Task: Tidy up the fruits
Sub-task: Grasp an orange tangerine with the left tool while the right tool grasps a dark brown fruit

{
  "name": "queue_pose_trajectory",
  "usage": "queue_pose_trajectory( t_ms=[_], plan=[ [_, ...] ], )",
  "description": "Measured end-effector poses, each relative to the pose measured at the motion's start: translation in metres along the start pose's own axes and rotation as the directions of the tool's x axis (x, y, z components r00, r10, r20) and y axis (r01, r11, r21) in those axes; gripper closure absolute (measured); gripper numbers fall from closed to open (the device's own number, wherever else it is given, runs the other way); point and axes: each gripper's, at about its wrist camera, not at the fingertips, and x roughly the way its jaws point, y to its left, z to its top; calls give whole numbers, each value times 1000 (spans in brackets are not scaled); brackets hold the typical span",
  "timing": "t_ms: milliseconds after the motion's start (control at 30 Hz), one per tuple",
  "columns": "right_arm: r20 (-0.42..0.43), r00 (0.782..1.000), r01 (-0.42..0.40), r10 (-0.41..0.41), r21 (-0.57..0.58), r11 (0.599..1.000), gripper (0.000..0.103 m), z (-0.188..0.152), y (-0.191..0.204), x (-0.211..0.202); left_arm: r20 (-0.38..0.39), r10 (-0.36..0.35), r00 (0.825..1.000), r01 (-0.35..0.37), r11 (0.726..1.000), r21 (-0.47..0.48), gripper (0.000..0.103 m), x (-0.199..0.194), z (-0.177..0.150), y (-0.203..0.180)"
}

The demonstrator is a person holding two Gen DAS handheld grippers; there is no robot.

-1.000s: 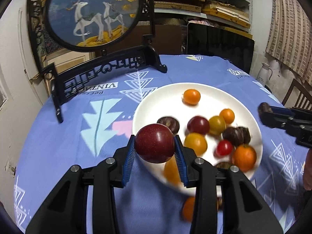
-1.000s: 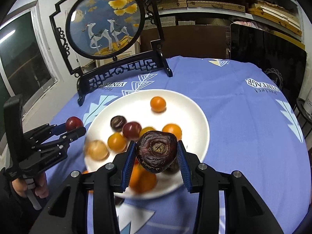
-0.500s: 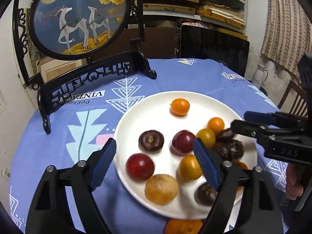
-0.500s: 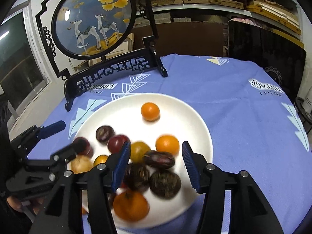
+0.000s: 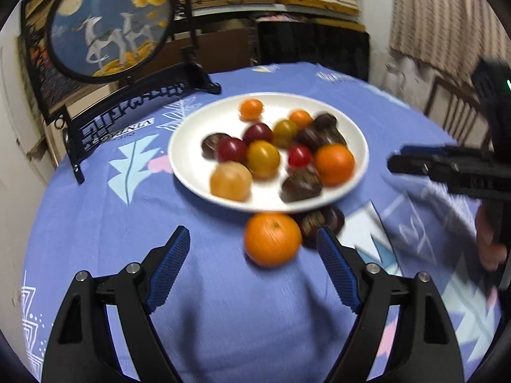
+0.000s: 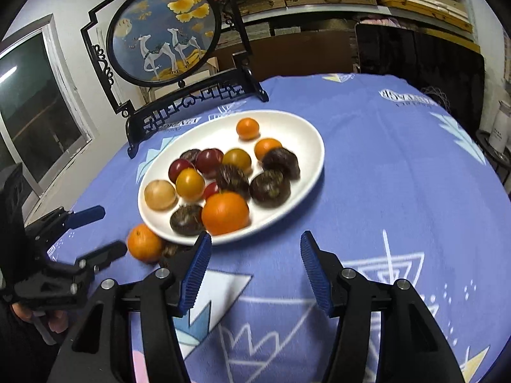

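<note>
While both tools are held above the blue patterned tablecloth (image 5: pixel 95 217), the left gripper (image 5: pixel 254 249) is seen in the left wrist view with its jaws spread wide and nothing between them. Just beyond its blue ribbed pads (image 5: pixel 169 265), a round orange citrus fruit (image 5: pixel 272 239) lies on the cloth, touching the near rim of the white round plate (image 5: pixel 188 162). A dark brown wrinkled fruit (image 5: pixel 322 221) is seen just right of that orange, also at the plate's near edge. Being round, the orange shows no clear long axis; its stem dimple faces up and slightly towards the camera. On the plate a large orange (image 5: pixel 333 163), a tan round fruit (image 5: pixel 230 181), a yellow one (image 5: pixel 262 158), red ones and several dark ones are heaped together, while a small orange (image 5: pixel 251 109) sits apart at the far side. At the right, the right gripper (image 5: pixel 396 159) is seen side-on, pointing left towards the plate.

From the right wrist view, the right gripper (image 6: pixel 255 260) is likewise shown wide apart and empty, near the plate's (image 6: pixel 306 134) near rim. The loose orange (image 6: pixel 143 243) is found at the near left of the plate, beside the left gripper (image 6: pixel 107 231), whose jaws are also parted. A round framed deer picture on a black stand (image 6: pixel 164 32) is set upright at the far left of the table.
</note>
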Motion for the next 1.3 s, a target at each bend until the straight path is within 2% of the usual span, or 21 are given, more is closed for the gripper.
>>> queue_pose_trajectory(
  t_ms=[133,200,300,500,600,633,667,767,867,1033,1200,1300],
  plan=[
    [1,1000,-8,8,-20,1000,45,-4,5,0,-33,48,998,-46,998,43,27,12,-4,-7],
    [1,1000,-12,12,-35,999,45,-6,7,1,-55,59,997,-56,997,44,38,20,-5,-5],
    [-2,1000,-19,19,-47,999,45,-8,9,2,-70,29,997,-27,999,26,38,24,-4,-2],
    [0,999,-37,37,-61,997,45,-8,12,0,-76,58,995,-52,996,71,38,38,-1,-13],
    [0,999,-37,38,-71,997,45,-10,14,0,-77,36,996,-32,998,54,40,40,0,-10],
    [-2,999,-33,33,-75,997,45,-10,15,1,-77,16,997,-12,999,50,43,40,-1,-9],
    [-4,1000,-28,28,-79,996,45,-10,16,1,-78,-9,997,13,999,52,59,39,-2,-11],
    [-10,1000,-18,17,-92,996,45,-11,18,3,-69,-6,998,12,997,81,59,34,-4,-17],
    [-21,1000,-19,17,-109,994,46,-13,21,6,-19,-49,999,49,998,38,59,15,-4,-9],
    [-74,997,-39,27,-174,984,46,-20,37,16,99,-24,995,35,994,-103,58,-14,0,23],
    [-126,992,-26,-12,-293,956,46,-31,79,33,74,8,997,4,986,-169,58,-8,0,39],
    [-121,992,2,-39,-292,956,46,-27,91,41,61,10,998,0,985,-171,58,-6,0,43]
  ],
)
